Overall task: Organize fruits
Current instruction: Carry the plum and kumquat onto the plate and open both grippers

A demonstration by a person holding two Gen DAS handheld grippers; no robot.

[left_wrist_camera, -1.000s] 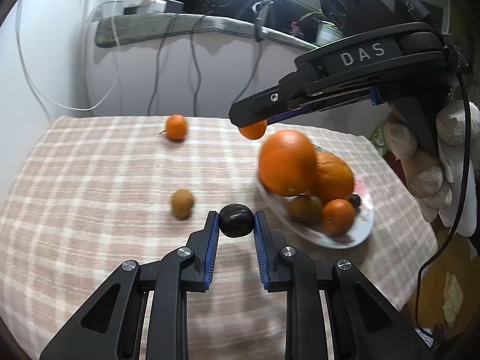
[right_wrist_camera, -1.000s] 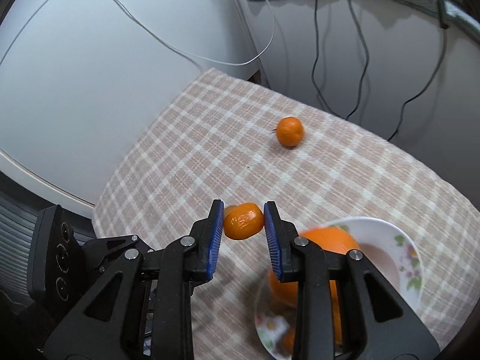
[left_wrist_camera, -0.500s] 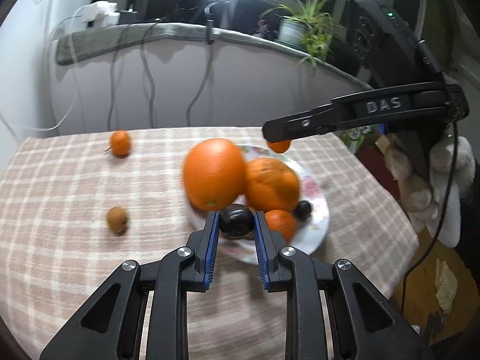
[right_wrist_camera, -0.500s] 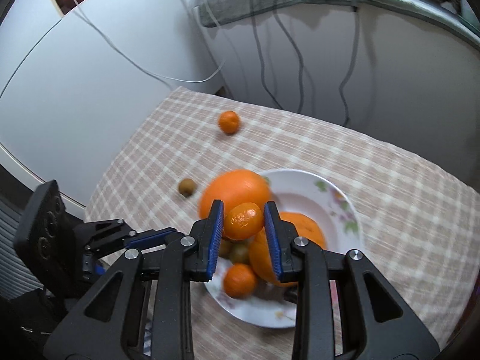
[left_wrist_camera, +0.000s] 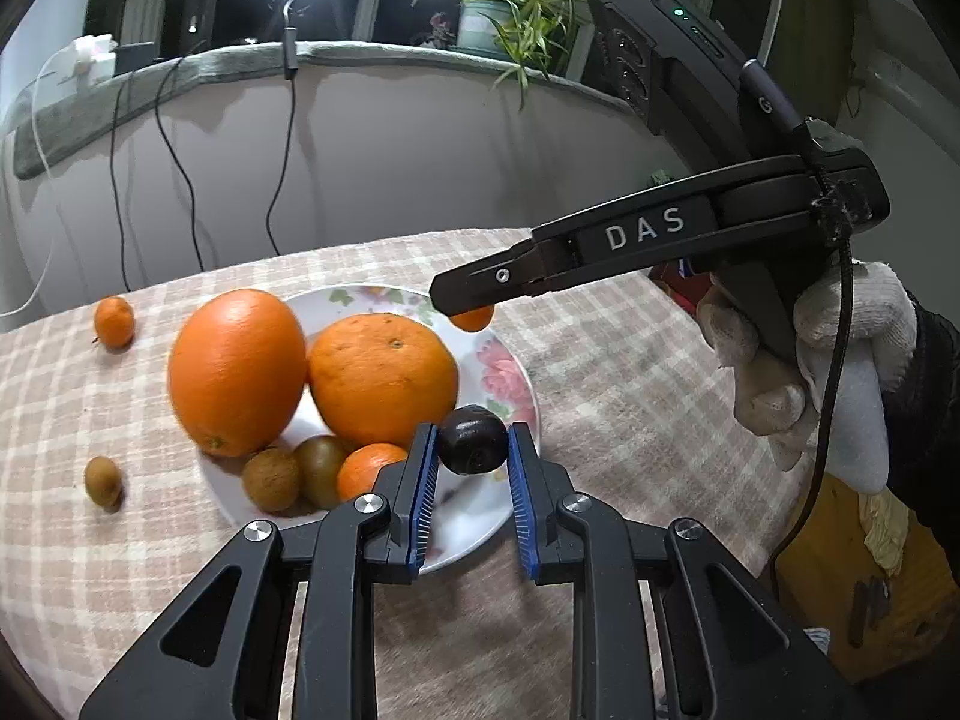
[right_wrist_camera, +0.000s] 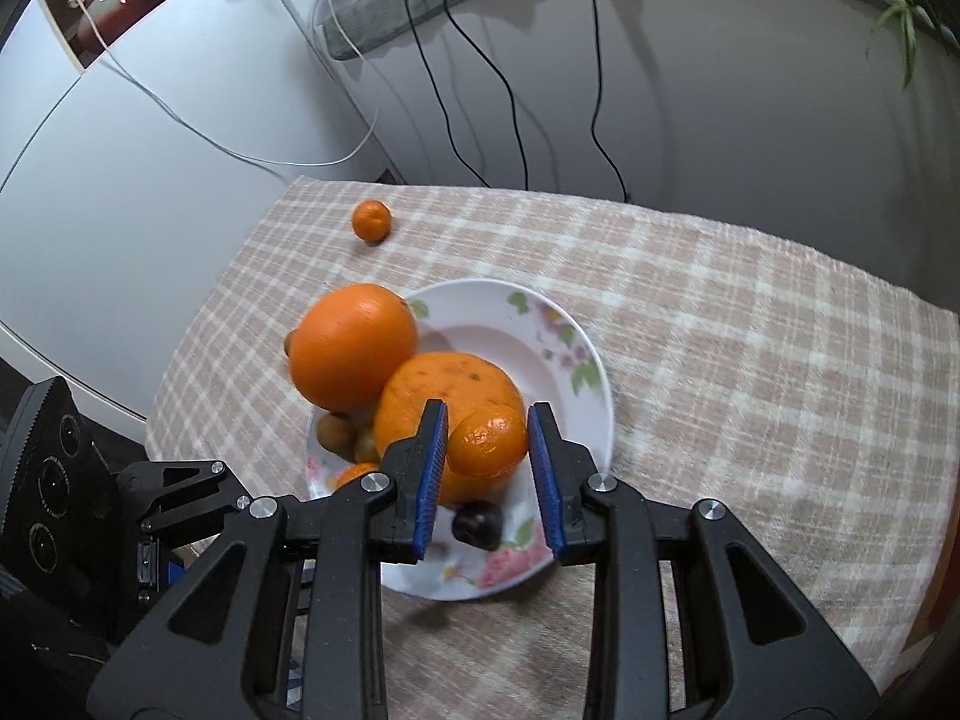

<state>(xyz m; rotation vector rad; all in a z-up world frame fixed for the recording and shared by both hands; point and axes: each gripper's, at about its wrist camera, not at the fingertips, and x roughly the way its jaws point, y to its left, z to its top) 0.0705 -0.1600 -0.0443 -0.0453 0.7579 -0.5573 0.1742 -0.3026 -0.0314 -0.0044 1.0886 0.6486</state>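
Note:
My left gripper [left_wrist_camera: 471, 450] is shut on a dark plum [left_wrist_camera: 472, 440] and holds it over the near right part of the flowered white plate [left_wrist_camera: 516, 372]. My right gripper [right_wrist_camera: 487, 444] is shut on a small mandarin [right_wrist_camera: 489, 443] above the same plate [right_wrist_camera: 576, 360]; it shows from the side in the left wrist view [left_wrist_camera: 474, 300]. The plate holds two big oranges [left_wrist_camera: 237, 372] [left_wrist_camera: 381, 378], two brown kiwis [left_wrist_camera: 271, 479], a small mandarin [left_wrist_camera: 366, 468] and a dark plum [right_wrist_camera: 477, 525].
A small mandarin [left_wrist_camera: 114, 322] [right_wrist_camera: 371, 220] and a brown kiwi [left_wrist_camera: 102, 482] lie loose on the checked tablecloth [right_wrist_camera: 750, 360] left of the plate. A wall with hanging cables [right_wrist_camera: 510, 90] stands behind the table. The table's right edge drops off near my gloved hand [left_wrist_camera: 840, 372].
Both grippers have moved from the left part of the table over the plate, each still holding its fruit. The right gripper now hangs lower over the plate's far side.

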